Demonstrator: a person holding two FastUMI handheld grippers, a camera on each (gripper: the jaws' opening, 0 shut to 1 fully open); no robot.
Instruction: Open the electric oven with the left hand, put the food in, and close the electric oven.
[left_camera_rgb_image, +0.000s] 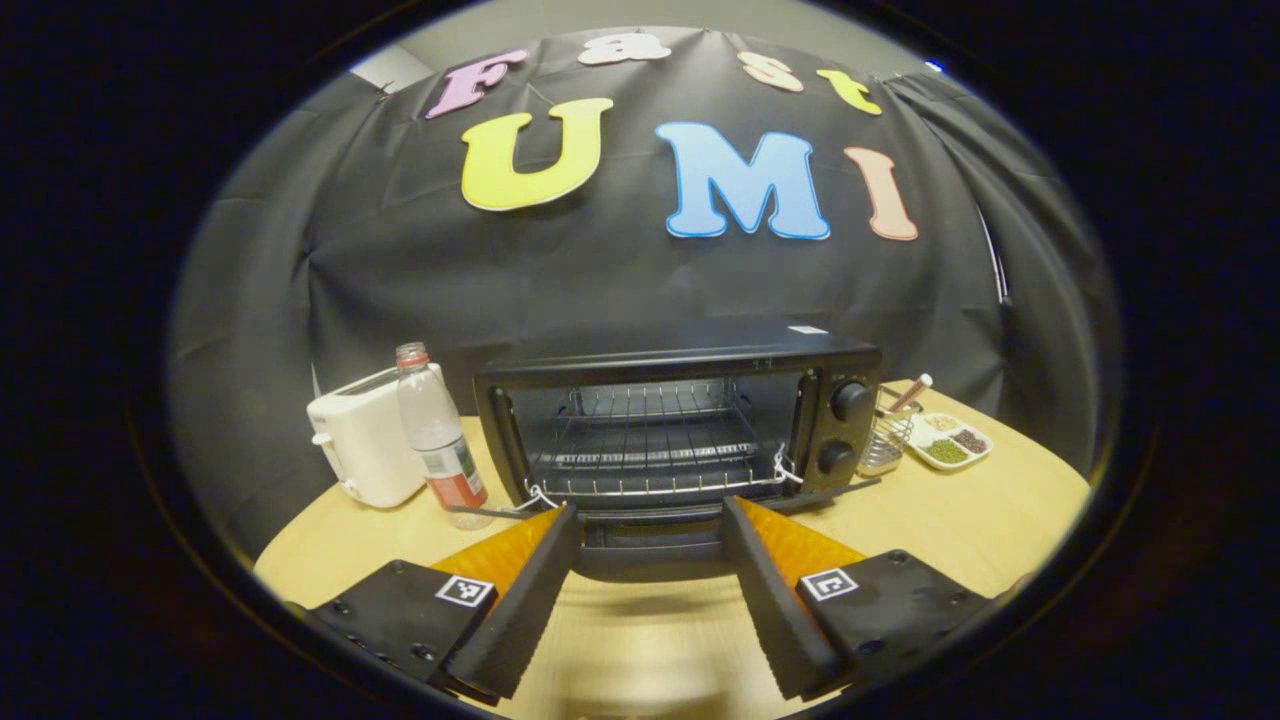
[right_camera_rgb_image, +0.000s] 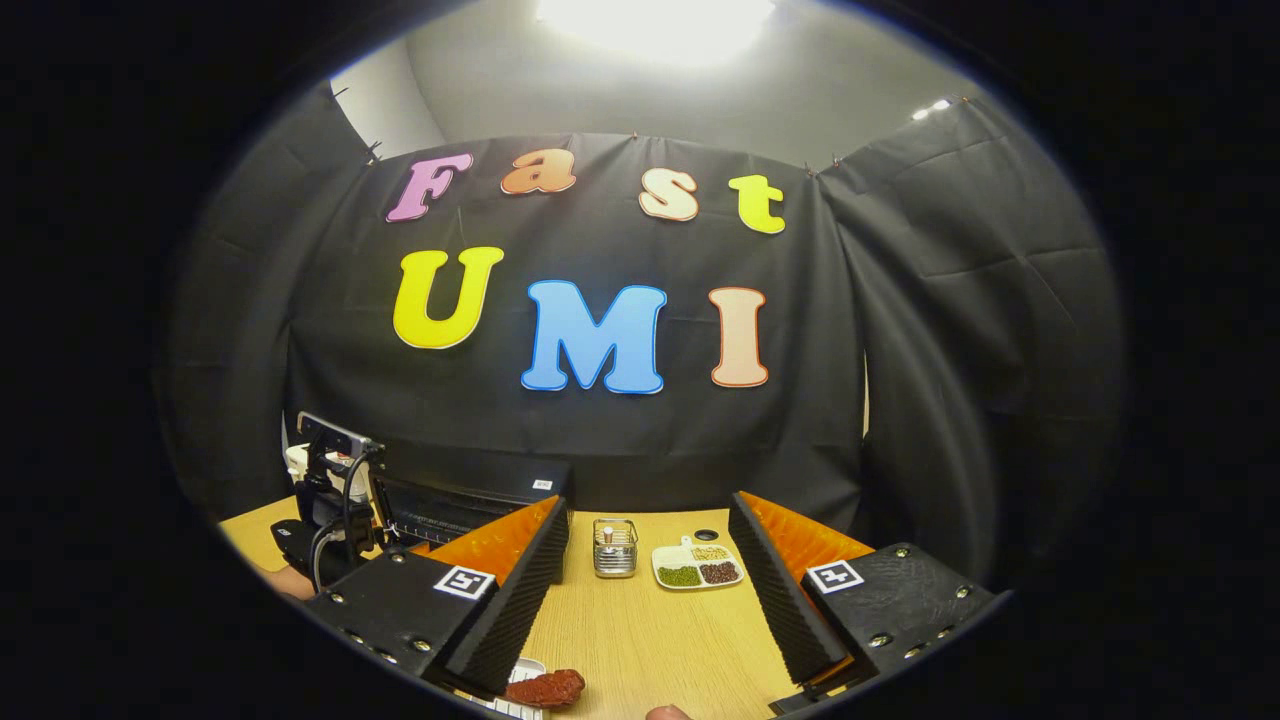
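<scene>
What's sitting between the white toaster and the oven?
In the left gripper view, a clear plastic bottle with a red cap stands upright between the toaster and the open electric oven.

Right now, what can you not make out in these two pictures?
- Oven door: in the left gripper view, its front edge is hidden between the left gripper fingers.
- Food: in the right gripper view, cut off by the bottom edge and a right gripper finger.
- Dish contents: too small to identify.
- Bottle label: too small.
</scene>
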